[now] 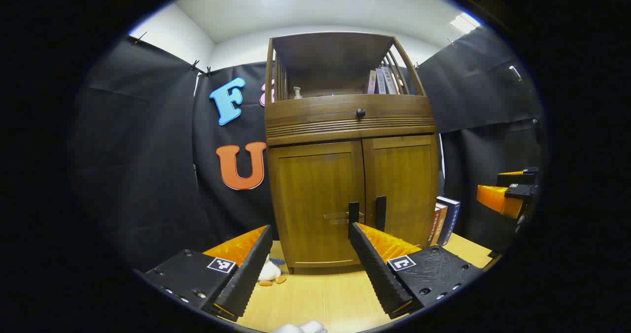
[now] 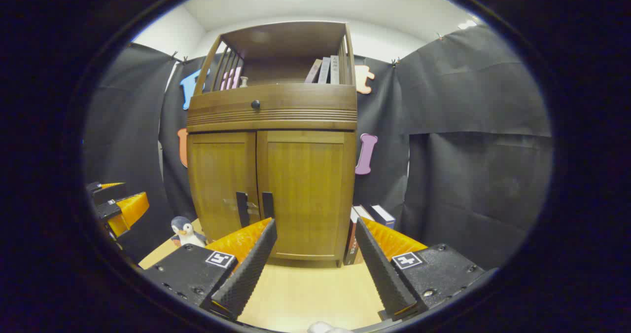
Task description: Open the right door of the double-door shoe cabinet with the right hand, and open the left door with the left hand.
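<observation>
At the bottom of the left gripper view, the left gripper [image 1: 310, 264] was seen with its fingers spread wide and nothing held between them, and at the bottom of the right gripper view the right gripper [image 2: 315, 264] was likewise spread wide and empty. Beneath both, the pale wooden table top [image 1: 320, 293] was seen. Just beyond, low in the left gripper view, a few small brown bits [image 1: 272, 281] lay by the cabinet's foot, and a toy penguin [image 2: 185, 231] stood at the lower left of the right gripper view. A stack of upright books [image 1: 446, 220] was set just beside the cabinet's right flank. The shoe cabinet [image 1: 351, 165] stood at the centre of both views, well apart from both grippers. Its left door [image 1: 318, 200] and right door [image 1: 402, 190] were both shut flush, their two dark vertical handles, the left handle [image 1: 353, 215] and the right handle [image 1: 380, 213], meeting side by side at the seam, low in the frame. Neither handle was touched. Higher up, a drawer with a round knob [image 1: 360, 112] and an open shelf with more books were seen. The task was judged not yet begun: both doors remained to be opened, the right one first.
</observation>
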`<state>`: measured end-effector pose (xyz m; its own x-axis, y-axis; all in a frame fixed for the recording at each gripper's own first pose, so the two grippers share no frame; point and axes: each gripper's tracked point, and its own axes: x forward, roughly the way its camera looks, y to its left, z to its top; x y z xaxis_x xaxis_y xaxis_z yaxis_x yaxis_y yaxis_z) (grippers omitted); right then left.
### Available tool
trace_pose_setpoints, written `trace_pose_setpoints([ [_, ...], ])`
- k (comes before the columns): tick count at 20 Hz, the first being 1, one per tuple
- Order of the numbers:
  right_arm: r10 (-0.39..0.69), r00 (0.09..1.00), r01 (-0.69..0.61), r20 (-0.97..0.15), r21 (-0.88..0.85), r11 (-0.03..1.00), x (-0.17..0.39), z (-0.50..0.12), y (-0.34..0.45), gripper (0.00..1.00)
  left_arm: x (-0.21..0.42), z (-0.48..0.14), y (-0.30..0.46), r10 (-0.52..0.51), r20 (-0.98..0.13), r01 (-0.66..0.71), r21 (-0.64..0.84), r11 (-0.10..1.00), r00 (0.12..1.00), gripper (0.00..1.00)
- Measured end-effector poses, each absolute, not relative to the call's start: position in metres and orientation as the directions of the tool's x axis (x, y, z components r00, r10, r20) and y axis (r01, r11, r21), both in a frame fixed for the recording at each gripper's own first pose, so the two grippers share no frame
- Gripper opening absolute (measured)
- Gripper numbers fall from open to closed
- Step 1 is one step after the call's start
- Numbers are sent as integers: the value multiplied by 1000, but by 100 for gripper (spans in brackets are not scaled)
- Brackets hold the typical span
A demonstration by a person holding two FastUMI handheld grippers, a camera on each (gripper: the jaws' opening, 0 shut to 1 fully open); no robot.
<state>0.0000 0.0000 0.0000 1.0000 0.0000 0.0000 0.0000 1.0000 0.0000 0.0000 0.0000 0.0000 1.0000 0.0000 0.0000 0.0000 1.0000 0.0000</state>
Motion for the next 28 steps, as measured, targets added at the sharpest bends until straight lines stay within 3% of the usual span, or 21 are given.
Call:
trace_pose_setpoints([
  [15,-8,999,7,-34,-26,1000,9,-15,3,100,-1,-7,7,9,-16,-9,-12,1000,1000,96],
  [28,81,990,-88,-111,-54,995,153,-81,67,100,-21,-4,36,99,-30,-99,0,995,995,96],
])
